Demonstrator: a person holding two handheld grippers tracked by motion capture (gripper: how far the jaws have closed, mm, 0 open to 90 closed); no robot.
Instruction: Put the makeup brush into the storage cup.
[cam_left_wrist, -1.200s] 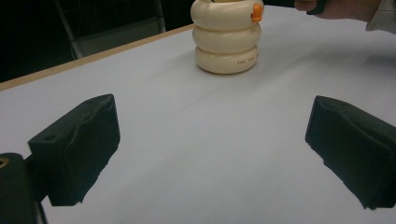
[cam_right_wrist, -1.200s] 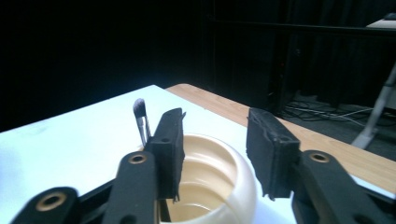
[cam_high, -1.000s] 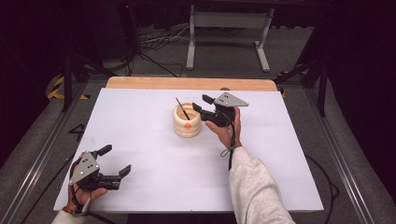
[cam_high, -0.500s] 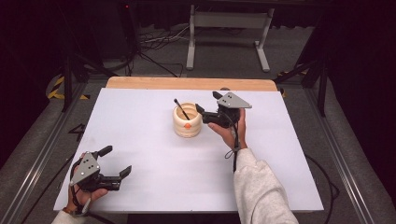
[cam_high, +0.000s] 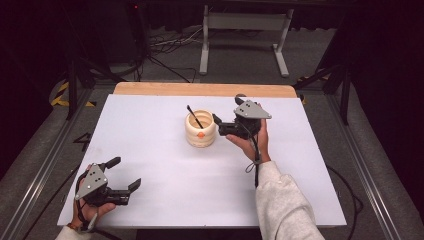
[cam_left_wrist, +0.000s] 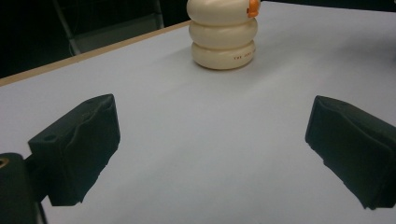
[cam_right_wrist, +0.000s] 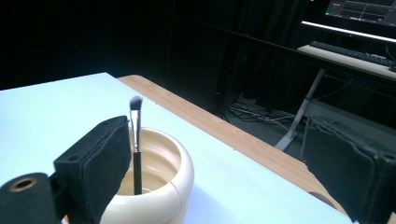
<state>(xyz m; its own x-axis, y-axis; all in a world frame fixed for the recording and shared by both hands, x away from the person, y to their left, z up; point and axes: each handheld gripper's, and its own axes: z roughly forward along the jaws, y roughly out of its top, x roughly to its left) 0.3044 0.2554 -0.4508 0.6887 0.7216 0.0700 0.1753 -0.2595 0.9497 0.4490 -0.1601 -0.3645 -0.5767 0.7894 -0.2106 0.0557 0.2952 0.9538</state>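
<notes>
A cream ribbed cup with an orange mark stands on the white table top, a thin dark brush leaning inside it. My right gripper hovers just right of the cup. Its jaws have just been opening and now stand wide, open, with no pad pressing on anything. In the right gripper view the brush rises from the cup close beside the left jaw of the right gripper. My left gripper rests open at the table's near left corner. In the left gripper view the left gripper faces the cup.
A wooden strip edges the table's far side. Behind it stand a metal frame and loose cables on the floor. Metal rails run along both sides of the table.
The right gripper's jaws have spread apart and it has drawn slightly away from the cup. The brush stays standing in the cup. The left gripper has not moved.
</notes>
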